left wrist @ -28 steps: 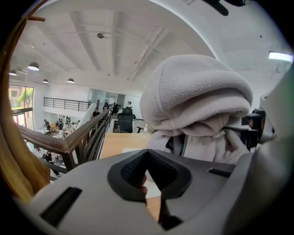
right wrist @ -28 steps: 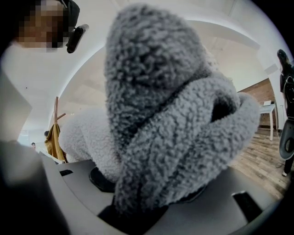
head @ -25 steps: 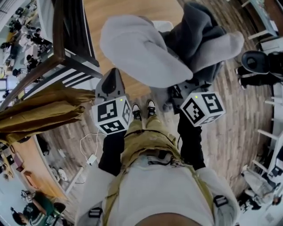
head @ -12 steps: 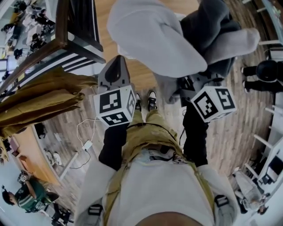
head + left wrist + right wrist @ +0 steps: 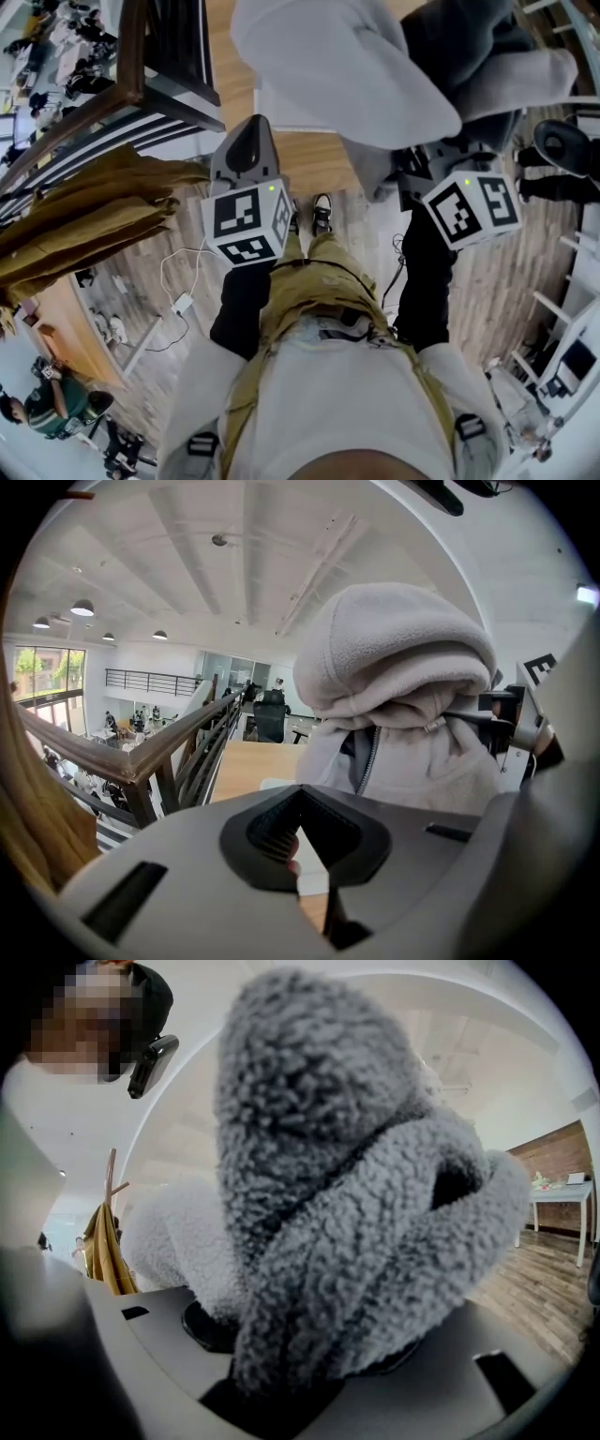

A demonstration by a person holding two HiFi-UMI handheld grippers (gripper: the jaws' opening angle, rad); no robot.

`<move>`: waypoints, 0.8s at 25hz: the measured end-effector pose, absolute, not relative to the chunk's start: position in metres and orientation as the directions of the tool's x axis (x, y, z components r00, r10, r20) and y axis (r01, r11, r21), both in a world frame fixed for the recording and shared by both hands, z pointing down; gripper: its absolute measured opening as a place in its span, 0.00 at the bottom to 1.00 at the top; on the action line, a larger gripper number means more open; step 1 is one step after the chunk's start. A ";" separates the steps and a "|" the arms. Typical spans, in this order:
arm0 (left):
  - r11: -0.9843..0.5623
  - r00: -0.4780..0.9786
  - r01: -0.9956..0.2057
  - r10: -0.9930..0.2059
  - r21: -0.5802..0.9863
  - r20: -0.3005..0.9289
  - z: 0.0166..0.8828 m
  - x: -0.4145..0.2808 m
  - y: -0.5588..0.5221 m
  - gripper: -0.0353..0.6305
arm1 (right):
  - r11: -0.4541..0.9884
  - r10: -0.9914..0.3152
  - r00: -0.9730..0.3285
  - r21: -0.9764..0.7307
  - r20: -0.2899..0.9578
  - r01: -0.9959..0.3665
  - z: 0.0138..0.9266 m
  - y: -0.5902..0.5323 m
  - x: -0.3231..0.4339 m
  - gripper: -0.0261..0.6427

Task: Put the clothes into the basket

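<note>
Head view: fleece [image 5: 337,66] is held up in the air ahead of the person, over a wooden top [image 5: 291,161], bunched. Its long axis is laid roughly across the frame: a pale rounded lobe at left, a sleeve end pointed right, the darker sherpa side piled at top right. Right gripper [image 5: 414,169] is clamped on the fleece at its near edge; pile is seen packed between the jaws in the right gripper view. Left gripper [image 5: 246,142] is held just beside the fleece, apart from it, jaws together, nothing gripped. Left gripper view: hood is folded over on top, zipper [image 5: 368,758] run downward. Railing [image 5: 141,103] and yellow coat [image 5: 84,225] are seen at left.
</note>
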State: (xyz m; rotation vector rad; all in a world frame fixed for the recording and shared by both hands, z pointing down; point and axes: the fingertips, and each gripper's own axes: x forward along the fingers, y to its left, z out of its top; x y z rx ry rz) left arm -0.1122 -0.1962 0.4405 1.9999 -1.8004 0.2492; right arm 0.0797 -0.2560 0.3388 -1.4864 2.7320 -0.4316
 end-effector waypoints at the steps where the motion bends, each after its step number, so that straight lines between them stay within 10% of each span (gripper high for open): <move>1: -0.054 0.134 -0.979 -0.898 0.197 0.419 0.443 -0.113 -0.199 0.05 | 0.523 -0.818 -0.559 -0.229 0.138 -0.821 0.342 -0.261 0.079 0.43; 20: 0.067 0.026 -0.985 -0.856 0.160 0.517 0.480 -0.154 -0.229 0.05 | 0.789 -0.554 -0.649 0.081 0.522 -0.609 0.461 -0.340 0.032 0.43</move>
